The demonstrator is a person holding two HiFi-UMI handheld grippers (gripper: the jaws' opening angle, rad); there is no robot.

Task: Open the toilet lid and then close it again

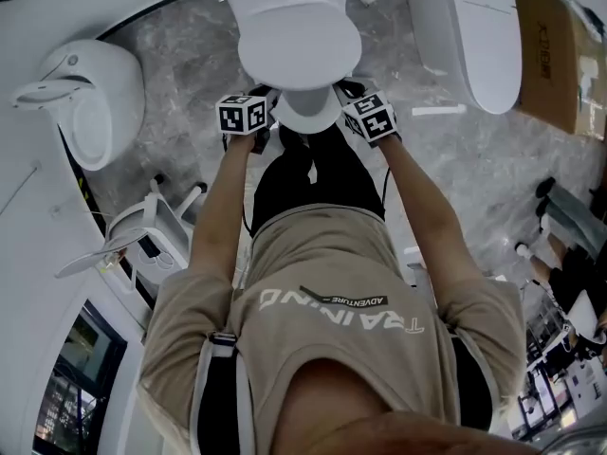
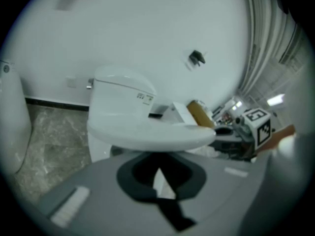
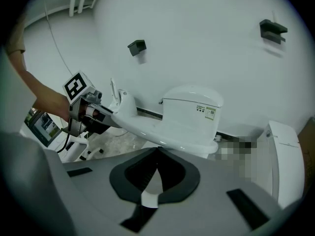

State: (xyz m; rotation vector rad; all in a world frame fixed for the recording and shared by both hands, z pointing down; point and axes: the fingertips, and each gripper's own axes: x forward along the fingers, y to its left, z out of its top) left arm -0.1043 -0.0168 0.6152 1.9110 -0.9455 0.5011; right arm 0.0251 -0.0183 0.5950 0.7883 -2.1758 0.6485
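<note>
Nearest the head camera is the person's tan T-shirt [image 1: 322, 292], with both forearms reaching out to the white toilet on the marbled floor [image 1: 180, 55]. The toilet lid [image 1: 299, 41] lies roughly flat over the bowl. Its long axis runs from the tank [image 2: 120, 90] at the far end toward the person, so the hinge is away from them and the rounded front edge nearest. The left gripper [image 2: 160, 173] and the right gripper [image 3: 156, 168] flank that front edge, one at each side and about equally near. Both have their jaws pressed together with nothing between them. In each gripper view the lid's rim sits just above and beyond the tips; contact cannot be made out. Lifting would likely mean pushing the front rim up and back toward the tank.
</note>
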